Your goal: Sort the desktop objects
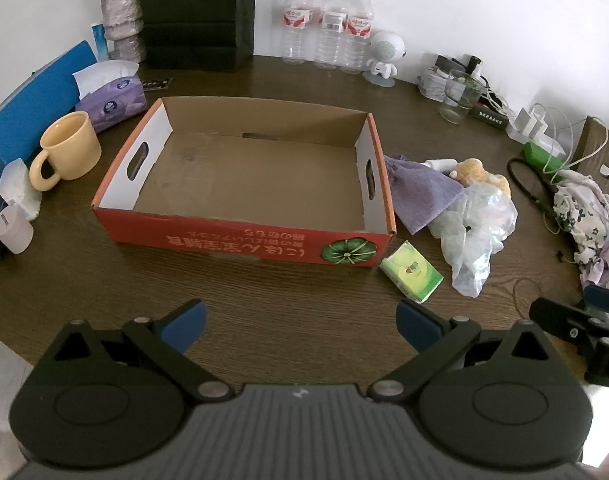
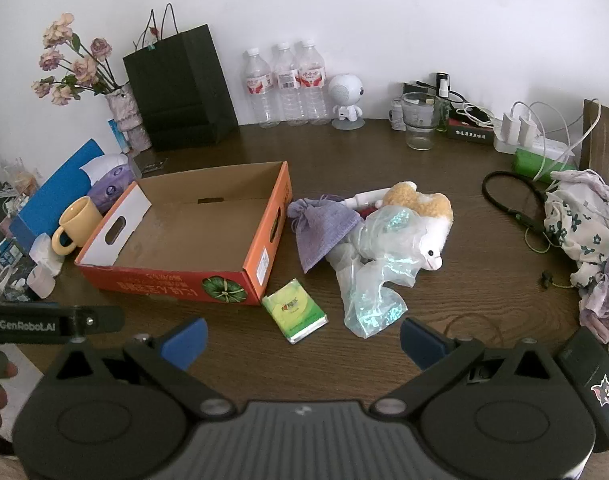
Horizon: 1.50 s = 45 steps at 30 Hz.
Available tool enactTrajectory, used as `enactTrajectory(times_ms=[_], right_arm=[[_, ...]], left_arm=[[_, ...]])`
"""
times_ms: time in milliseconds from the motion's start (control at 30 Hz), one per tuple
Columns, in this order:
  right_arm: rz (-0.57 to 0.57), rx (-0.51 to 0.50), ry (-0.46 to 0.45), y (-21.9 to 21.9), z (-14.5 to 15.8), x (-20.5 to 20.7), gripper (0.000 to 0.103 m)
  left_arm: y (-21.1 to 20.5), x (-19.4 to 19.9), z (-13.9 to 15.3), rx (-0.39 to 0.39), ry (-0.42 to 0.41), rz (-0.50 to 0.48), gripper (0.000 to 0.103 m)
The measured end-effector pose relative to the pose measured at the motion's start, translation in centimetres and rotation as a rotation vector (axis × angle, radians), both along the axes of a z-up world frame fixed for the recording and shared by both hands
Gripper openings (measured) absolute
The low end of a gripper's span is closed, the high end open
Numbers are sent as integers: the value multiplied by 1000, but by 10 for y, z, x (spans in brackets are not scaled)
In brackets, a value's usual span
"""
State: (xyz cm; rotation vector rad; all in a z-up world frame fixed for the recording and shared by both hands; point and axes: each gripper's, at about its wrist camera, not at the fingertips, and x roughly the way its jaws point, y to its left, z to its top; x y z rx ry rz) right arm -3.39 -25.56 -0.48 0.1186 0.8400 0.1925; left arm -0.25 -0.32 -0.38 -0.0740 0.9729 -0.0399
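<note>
An empty orange cardboard box (image 1: 240, 240) (image 2: 260, 264) stands open on the brown table. Right of it lie a green tissue pack (image 1: 411, 271) (image 2: 295, 310), a purple cloth pouch (image 1: 420, 192) (image 2: 324, 228), a crumpled clear plastic bag (image 1: 476, 228) (image 2: 380, 276) and a plush toy (image 1: 480, 172) (image 2: 424, 208). My left gripper (image 1: 300, 326) is open and empty, in front of the box. My right gripper (image 2: 302, 340) is open and empty, just short of the tissue pack; it also shows at the right edge of the left wrist view (image 1: 576, 312).
A yellow mug (image 1: 66, 152) (image 2: 78, 220), purple tissue box (image 1: 112, 100) and small white jar (image 1: 14, 228) sit left of the box. Water bottles (image 2: 284, 84), a black bag (image 2: 180, 88), a glass (image 2: 418, 128), chargers (image 2: 520, 128) and floral cloth (image 2: 584, 232) line the back and right.
</note>
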Motion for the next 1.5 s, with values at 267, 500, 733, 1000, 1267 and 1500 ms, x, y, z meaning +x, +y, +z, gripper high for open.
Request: enactTrajectory(times_ms=[267, 500, 733, 1000, 1267, 1500], right_arm=[[2, -1, 3, 0, -1, 3, 103], [4, -2, 7, -1, -1, 7, 103], [9, -3, 11, -1, -2, 11, 103], [16, -4, 15, -2, -3, 16, 103], [22, -2, 17, -2, -4, 20, 103], [26, 0, 20, -2, -5, 23, 103]], left_arm=[[1, 2, -1, 4, 4, 4, 103], [2, 5, -2, -1, 7, 2, 103], [1, 8, -2, -1, 11, 2, 103], [0, 11, -2, -3, 14, 7, 103], [-1, 14, -3, -5, 16, 13, 103], [-1, 16, -4, -9, 17, 15, 103]])
